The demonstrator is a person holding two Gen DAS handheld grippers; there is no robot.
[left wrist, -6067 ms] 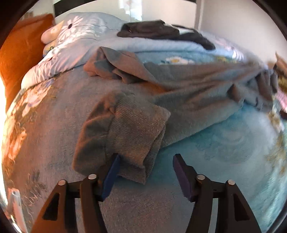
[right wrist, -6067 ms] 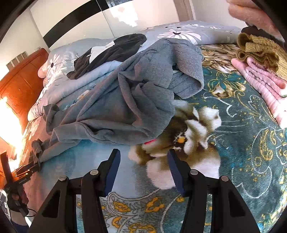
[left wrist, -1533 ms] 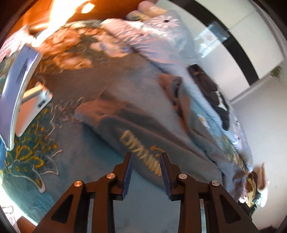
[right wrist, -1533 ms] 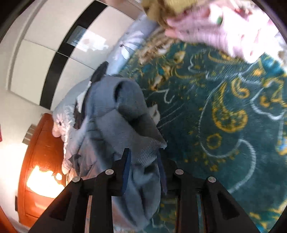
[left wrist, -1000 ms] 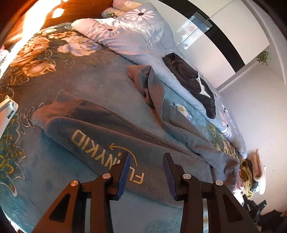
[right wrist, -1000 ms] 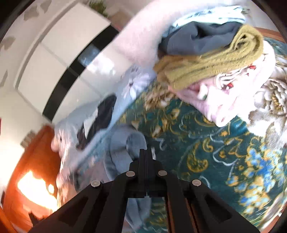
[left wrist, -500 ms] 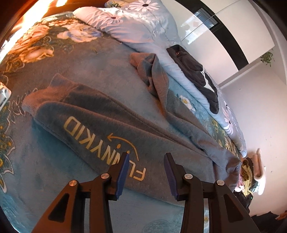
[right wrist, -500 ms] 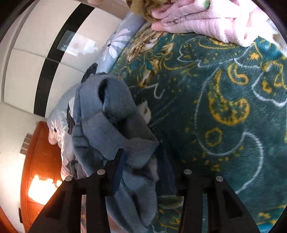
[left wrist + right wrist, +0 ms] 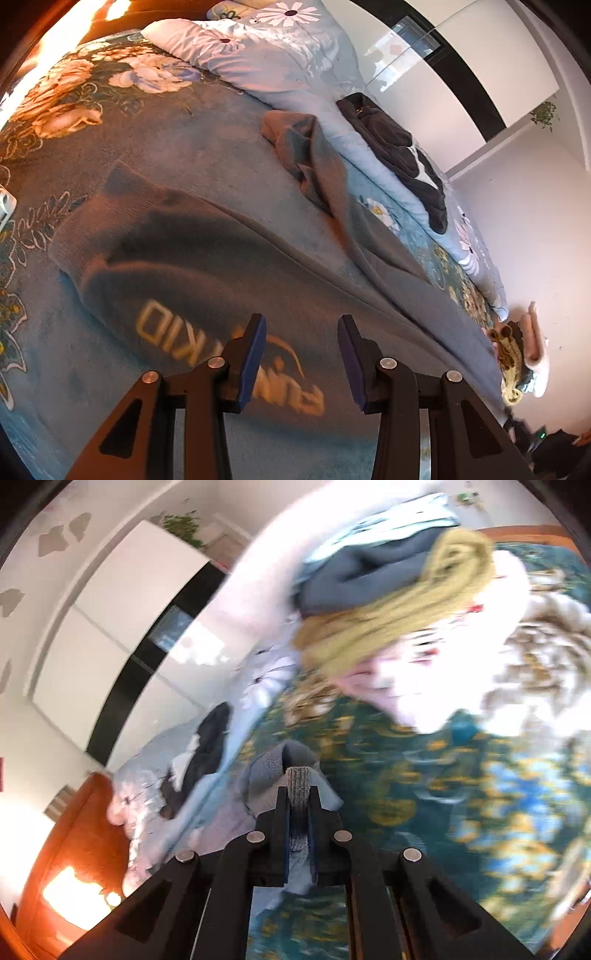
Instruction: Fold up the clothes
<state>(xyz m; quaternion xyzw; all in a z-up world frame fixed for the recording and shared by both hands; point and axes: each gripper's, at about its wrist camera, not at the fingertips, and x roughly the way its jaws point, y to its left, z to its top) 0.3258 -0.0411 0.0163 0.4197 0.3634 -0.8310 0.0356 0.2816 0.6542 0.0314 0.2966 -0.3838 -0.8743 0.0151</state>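
Two grippers are yours: the left gripper (image 9: 301, 354) hangs with fingers spread above the grey knit sweater with yellow lettering (image 9: 207, 266), spread on the teal floral blanket (image 9: 48, 417). Your right gripper (image 9: 298, 812) pinches its ribbed hem at twelve o'clock.

One piece of lettering can be read, printed in yellow on the grey sweatshirt (image 9: 207, 258) that lies spread on the bed, and it appears upside down in the left wrist view. The end near the hem shows "KID", though part of the K and the middle letters are hidden behind the nearer of the left gripper's fingers (image 9: 255, 354); the other end looks like "FUN" but is blurred, with a curved yellow arrow above it. The right wrist view is motion-blurred and shows no legible text.
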